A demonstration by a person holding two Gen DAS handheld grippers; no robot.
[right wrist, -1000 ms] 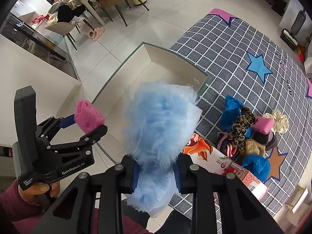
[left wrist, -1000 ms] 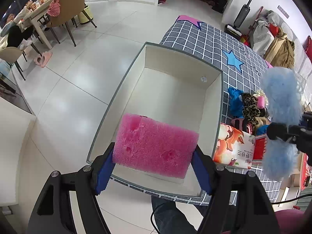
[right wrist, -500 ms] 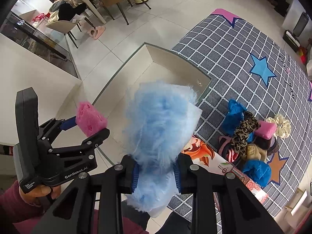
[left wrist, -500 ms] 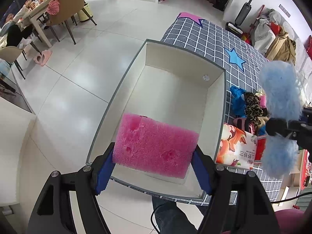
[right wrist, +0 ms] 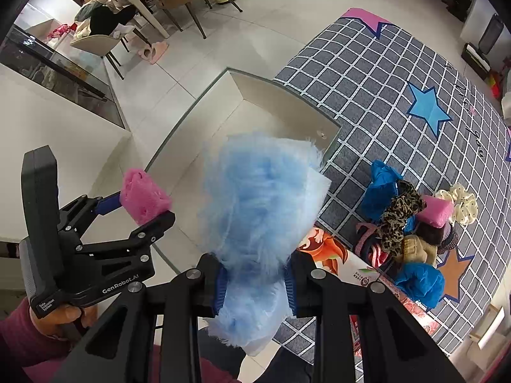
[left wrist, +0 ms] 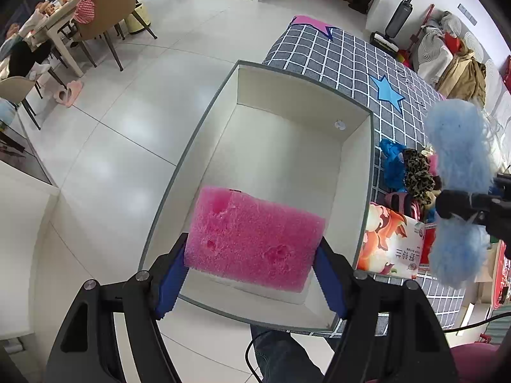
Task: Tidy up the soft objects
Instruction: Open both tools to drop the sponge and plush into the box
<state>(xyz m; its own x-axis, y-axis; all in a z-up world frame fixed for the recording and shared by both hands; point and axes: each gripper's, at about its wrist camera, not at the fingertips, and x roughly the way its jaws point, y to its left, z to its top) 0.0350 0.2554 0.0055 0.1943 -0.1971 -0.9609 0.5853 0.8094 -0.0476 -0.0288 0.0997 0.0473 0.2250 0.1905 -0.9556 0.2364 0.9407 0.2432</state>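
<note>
- The left gripper [left wrist: 250,266] clamps a pink sponge [left wrist: 254,237] above the white box [left wrist: 367,166].
- The right gripper [right wrist: 255,282] pinches a blue fluffy bundle [right wrist: 262,198] beside the box, above its right edge.

I'm seeing a hot-pink sponge [left wrist: 255,242], a pale blue fluffy duster [right wrist: 258,204], a cream box with grey rim [left wrist: 370,172], a grey white-grid rug [right wrist: 377,73] showing blue stars, a leopard-print scrunchie [right wrist: 400,215], and a polka-dot cream scrunchie [right wrist: 460,204].
</note>
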